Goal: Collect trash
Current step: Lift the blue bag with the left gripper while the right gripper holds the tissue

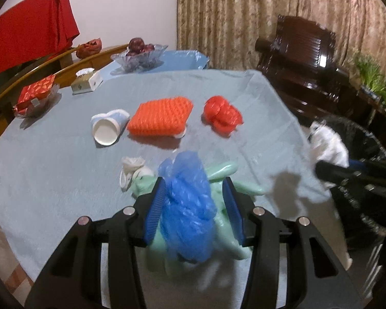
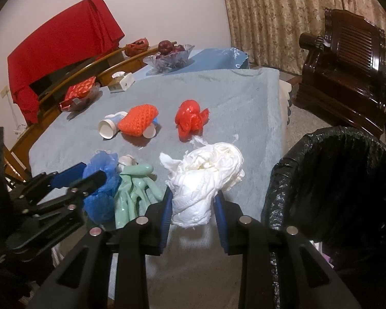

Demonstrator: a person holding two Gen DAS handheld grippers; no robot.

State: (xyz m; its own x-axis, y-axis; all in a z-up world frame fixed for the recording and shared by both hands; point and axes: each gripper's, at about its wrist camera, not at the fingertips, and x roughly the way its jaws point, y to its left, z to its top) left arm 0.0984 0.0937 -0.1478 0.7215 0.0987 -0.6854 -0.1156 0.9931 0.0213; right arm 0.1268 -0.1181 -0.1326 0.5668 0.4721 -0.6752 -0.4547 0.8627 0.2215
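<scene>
Both of my grippers have something between their fingers: my right gripper (image 2: 193,206) is clamped on a wad of white tissue (image 2: 205,180), its blue pads pressing the wad's lower end from both sides while the crumpled top bulges out above them. My left gripper (image 1: 194,208) has its jaws around a crumpled blue plastic bag (image 1: 187,206); the left pad touches the bag, but whether the right pad presses it I cannot tell, since a little gap seems to show there. That blue bag lies on top of a pale green rubber glove (image 1: 231,231) at the near edge of the grey-blue tablecloth (image 1: 51,154). Just to the left of the glove sits a small crumpled white scrap (image 1: 131,172). Farther across the cloth lie a tipped white paper cup (image 1: 108,126), an orange mesh sponge (image 1: 160,118) just to its right, and a red plastic bag (image 1: 222,116) further right, apart from the sponge. To the right of the table, beside my right gripper, stands a bin lined with a black bag (image 2: 334,180). At the far left edge are a tissue box (image 1: 86,81), a red packet in a glass dish (image 1: 34,95) and a glass fruit bowl (image 1: 139,56).
</scene>
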